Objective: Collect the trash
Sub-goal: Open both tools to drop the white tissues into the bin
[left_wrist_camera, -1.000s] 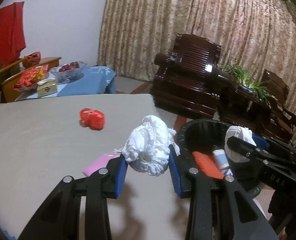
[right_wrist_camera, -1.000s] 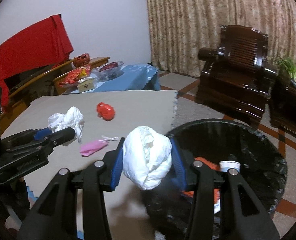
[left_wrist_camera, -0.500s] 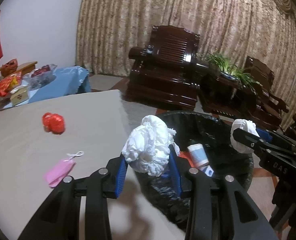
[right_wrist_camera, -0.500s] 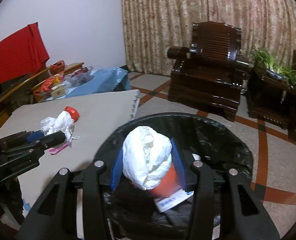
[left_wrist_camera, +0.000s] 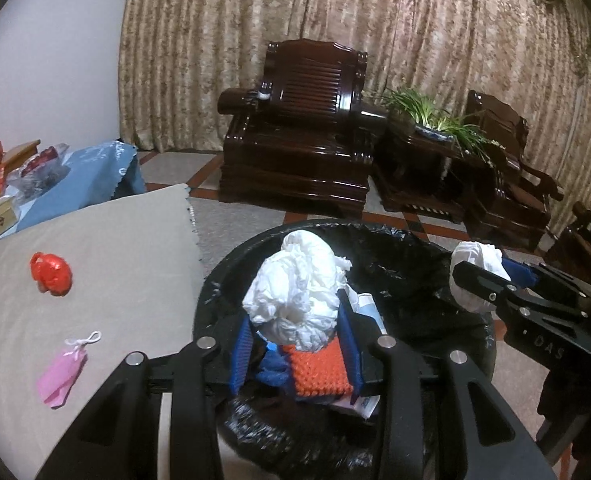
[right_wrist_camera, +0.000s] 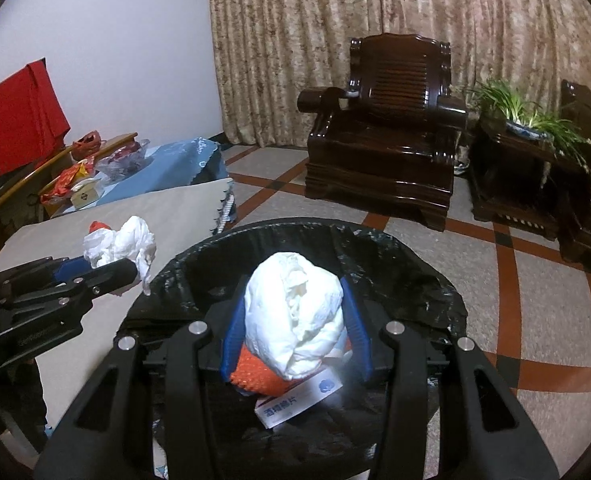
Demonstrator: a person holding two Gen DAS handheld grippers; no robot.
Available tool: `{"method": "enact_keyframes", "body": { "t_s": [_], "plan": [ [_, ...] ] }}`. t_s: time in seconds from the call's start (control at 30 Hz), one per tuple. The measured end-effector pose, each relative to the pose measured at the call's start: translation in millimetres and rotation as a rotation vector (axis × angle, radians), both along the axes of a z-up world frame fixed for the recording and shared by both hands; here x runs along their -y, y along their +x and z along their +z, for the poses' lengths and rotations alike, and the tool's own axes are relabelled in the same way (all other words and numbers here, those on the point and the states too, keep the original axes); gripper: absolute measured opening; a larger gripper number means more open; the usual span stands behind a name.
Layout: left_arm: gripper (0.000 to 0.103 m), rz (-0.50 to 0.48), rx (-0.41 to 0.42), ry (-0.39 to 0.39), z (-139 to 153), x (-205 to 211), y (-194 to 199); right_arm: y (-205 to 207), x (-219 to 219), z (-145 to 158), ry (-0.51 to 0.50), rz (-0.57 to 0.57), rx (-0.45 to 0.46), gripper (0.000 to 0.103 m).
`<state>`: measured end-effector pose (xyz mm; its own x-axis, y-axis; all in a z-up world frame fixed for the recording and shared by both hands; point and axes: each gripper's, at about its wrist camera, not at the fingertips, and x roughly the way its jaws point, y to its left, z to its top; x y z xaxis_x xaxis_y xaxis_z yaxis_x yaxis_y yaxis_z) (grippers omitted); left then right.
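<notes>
We hold a white wad [left_wrist_camera: 301, 294] clamped in the left gripper [left_wrist_camera: 297, 350] and another wad [right_wrist_camera: 295, 314] in the right gripper [right_wrist_camera: 295, 340], both directly above the bin [right_wrist_camera: 435, 284] mouth.

Black plastic left claw [left_wrist_camera: 295, 344] and right claw [right_wrist_camera: 295, 330], blue ribbed pads, silver screws.

Dim, warm indoor light is filling both wrist views, leaving colours muddy and grain showing. Glare is gleaming off the polished wooden armchair [right_wrist_camera: 383, 136] and blowing out the white crumpled paper [right_wrist_camera: 295, 312]. Fisheye distortion is bending the curtain [left_wrist_camera: 415, 40], and black vignetting is cutting every corner.
</notes>
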<state>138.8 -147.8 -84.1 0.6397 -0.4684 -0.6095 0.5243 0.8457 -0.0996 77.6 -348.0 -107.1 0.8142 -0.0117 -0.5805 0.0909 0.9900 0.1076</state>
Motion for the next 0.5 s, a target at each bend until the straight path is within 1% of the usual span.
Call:
{"method": "enact_keyframes", "body": {
  "t_s": [0.23, 0.4, 0.47, 0.5],
  "plan": [
    [0.039, -0.020, -0.003, 0.012, -5, 16, 3, 3, 11, -5, 0.001, -0.025, -0.004, 0.045],
    [0.039, -0.046, 0.000, 0.009, -8, 19, 6, 5, 17, -8, 0.001, -0.036, -0.009, 0.045],
    [0.039, -0.054, -0.001, 0.004, -9, 21, 7, 5, 18, -8, 0.002, -0.037, -0.008, 0.046],
    [0.041, -0.058, -0.004, 0.000, -9, 21, 7, 5, 18, -8, 0.001, -0.038, -0.008, 0.048]
  ]
}}
